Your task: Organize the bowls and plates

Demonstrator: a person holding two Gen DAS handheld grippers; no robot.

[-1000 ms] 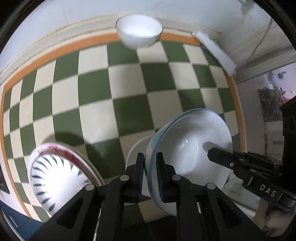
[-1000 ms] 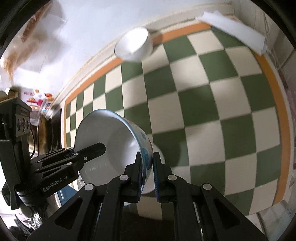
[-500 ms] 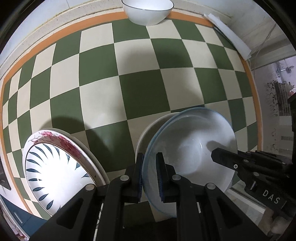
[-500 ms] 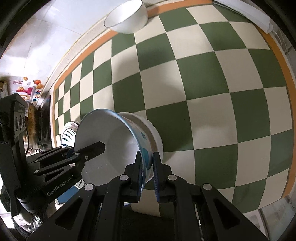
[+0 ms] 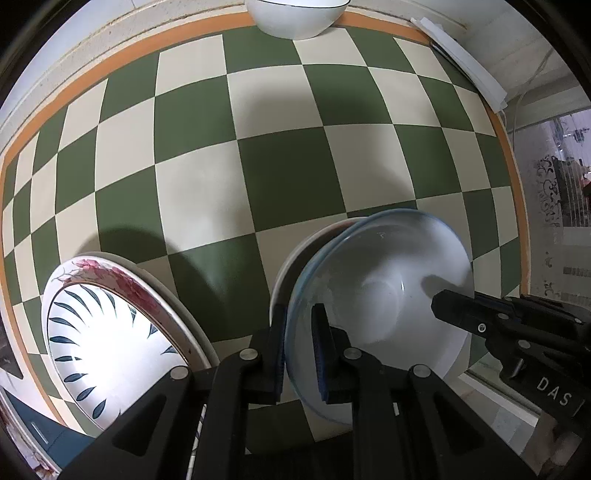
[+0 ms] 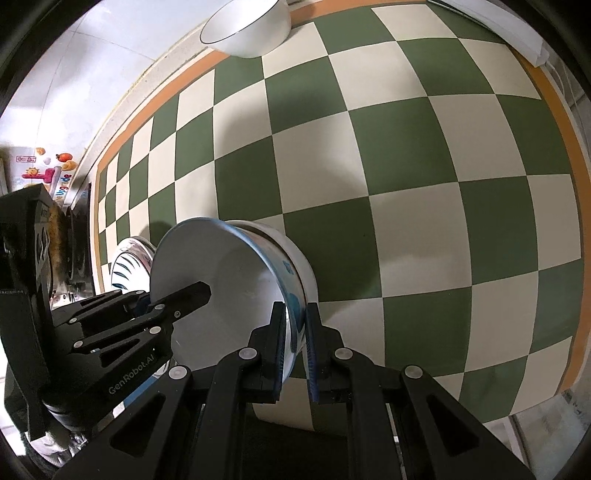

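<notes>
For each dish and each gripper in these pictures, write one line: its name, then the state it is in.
Blue-rimmed bowl: held by both grippers at opposite rims, tilted, nested in a white bowl.
White bowl underneath: upright on the checked cloth.
Far white bowl: upright, empty, at the cloth's edge.
Patterned plate: lying flat, untouched.
Left gripper: shut on the bowl's rim.
Right gripper: shut on the bowl's rim.

Glossy glazed bowl (image 5: 384, 295), matt tablecloth (image 5: 280, 177)
</notes>
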